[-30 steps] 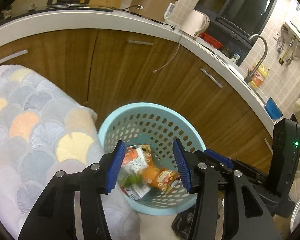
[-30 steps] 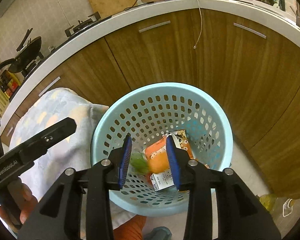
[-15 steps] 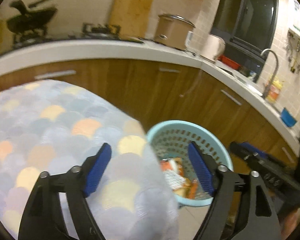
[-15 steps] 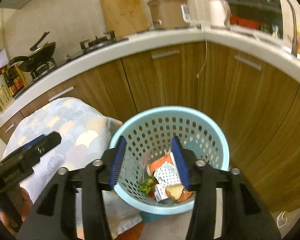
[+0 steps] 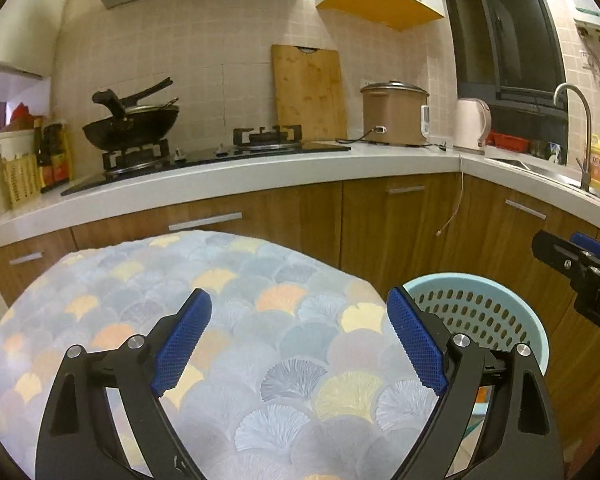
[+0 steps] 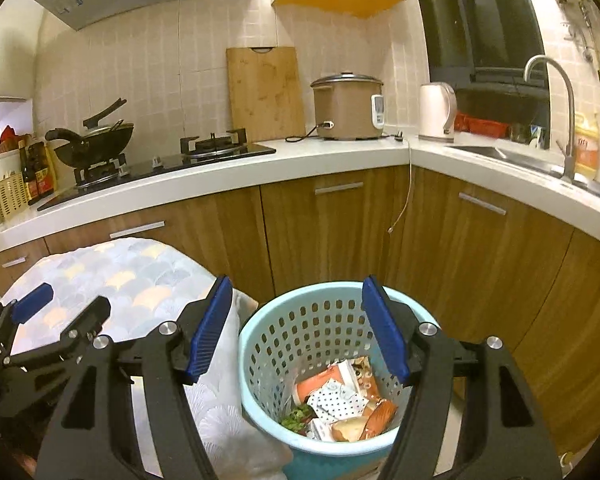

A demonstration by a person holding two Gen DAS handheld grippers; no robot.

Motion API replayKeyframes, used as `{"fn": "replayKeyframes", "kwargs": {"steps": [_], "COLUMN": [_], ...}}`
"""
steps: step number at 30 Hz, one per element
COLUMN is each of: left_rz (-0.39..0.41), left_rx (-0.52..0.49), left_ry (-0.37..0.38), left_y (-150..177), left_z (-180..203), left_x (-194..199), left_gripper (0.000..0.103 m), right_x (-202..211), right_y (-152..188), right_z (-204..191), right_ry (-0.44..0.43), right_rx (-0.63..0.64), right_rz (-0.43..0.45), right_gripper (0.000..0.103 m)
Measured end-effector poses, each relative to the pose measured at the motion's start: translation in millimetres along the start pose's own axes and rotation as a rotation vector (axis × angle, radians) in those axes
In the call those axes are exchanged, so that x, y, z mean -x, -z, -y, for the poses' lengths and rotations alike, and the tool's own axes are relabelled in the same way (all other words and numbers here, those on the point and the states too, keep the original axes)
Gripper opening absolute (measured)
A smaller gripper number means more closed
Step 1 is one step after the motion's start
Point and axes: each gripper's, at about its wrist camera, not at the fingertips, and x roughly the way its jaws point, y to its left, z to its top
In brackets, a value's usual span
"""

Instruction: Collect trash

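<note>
Evidently the trash (image 6: 340,404) is already dropped in the basket (image 6: 260,344): both the left gripper (image 5: 300,344) and right gripper (image 6: 296,328) are spread, just widened, with nothing gripped between them.

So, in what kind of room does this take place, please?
Most likely a home kitchen. A gas hob with a black wok sits on the white counter, a rice cooker and a kettle stand further along, and a sink tap is at the right.
</note>
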Motion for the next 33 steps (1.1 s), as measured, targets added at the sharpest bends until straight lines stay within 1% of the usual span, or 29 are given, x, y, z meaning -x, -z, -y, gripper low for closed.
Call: {"fn": "replayKeyframes", "kwargs": {"steps": [4, 15, 18, 24, 28, 33], "left_rz": [0.004, 0.002, -0.003, -0.015, -0.037, -0.045], "left_rx": [0.005, -0.007, -0.003, 0.018, 0.030, 0.043], "left_ry": [-0.013, -0.015, -0.015, -0.009, 0.006, 0.011], "left_y": [0, 4, 4, 4, 4, 4], "left_z": [-1, 3, 3, 0, -2, -4], "left_x": [-1, 1, 1, -1, -4, -5], "left_gripper": [0.089, 0.090, 0.092, 0.093, 0.093, 0.093], "right_x": [-4, -9, -8, -10, -13, -13], "right_y": [2, 4, 4, 8, 10, 11], "right_z": [-1, -1, -2, 3, 2, 2], "right_ry": [0.008, -0.014, -0.006, -0.003, 0.014, 0.010], "right_rx": [0.004, 0.001, 0.006, -0.009, 0.005, 0.001], "right_rz": [-0.005, -0.029, -0.024, -0.038, -0.044, -0.047], "right_gripper": [0.064, 0.064, 0.064, 0.064, 0.065, 0.065]}}
